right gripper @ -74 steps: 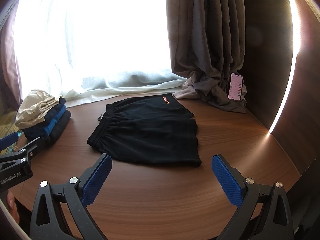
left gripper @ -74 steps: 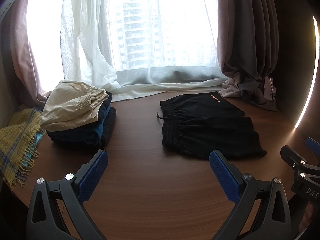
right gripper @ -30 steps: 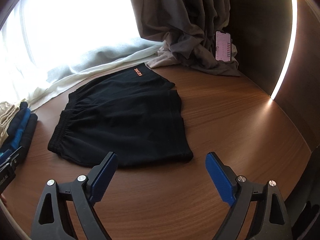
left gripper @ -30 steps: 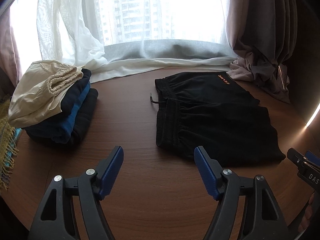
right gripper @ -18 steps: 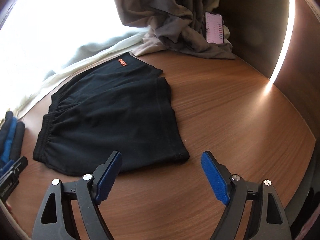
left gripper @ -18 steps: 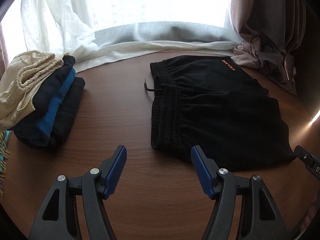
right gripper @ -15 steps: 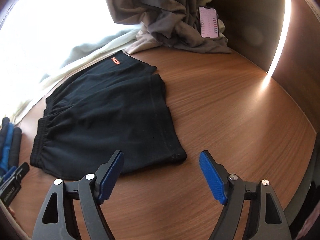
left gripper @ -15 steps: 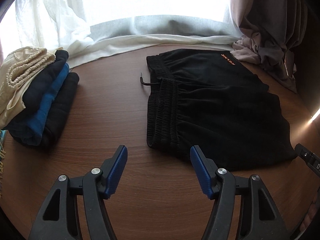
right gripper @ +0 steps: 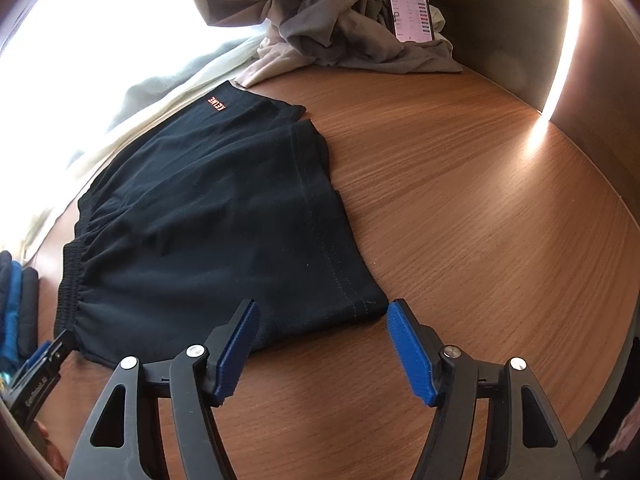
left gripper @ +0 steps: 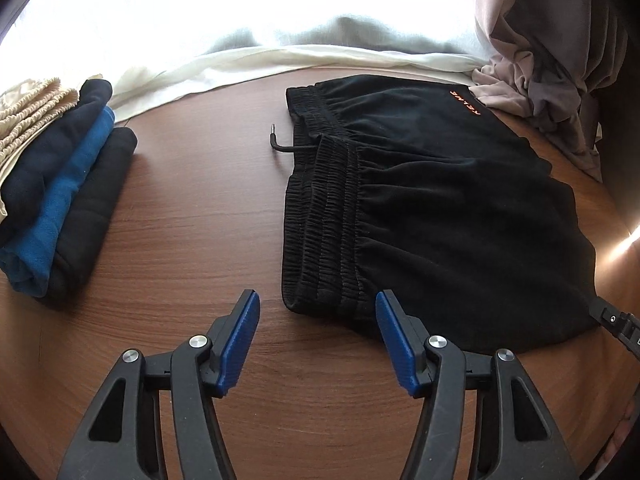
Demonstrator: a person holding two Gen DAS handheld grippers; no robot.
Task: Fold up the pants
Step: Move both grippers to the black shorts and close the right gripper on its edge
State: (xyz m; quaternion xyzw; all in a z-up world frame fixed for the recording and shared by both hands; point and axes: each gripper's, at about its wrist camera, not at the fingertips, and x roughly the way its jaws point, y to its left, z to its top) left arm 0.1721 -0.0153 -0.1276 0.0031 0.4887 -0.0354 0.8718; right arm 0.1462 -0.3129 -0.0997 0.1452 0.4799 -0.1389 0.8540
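Shorts of soft black cloth [left gripper: 432, 216] are lying folded once near the round brown wooden table's [right gripper: 480, 200] front edge, waiting for another fold. Left gripper [left gripper: 316, 340] and right gripper [right gripper: 320, 344] are closing, half-wide, holding nothing, at the near corners. Bare table is lying open on the right.

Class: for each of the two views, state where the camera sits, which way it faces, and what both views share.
Left wrist: on the left claw, angled down at the waistband corner of the black shorts; its open fingers show.
Right wrist: on the right claw, angled down at the shorts' hem corner; its open fingers show.
Shared: the shorts, the wooden table, the folded stack.
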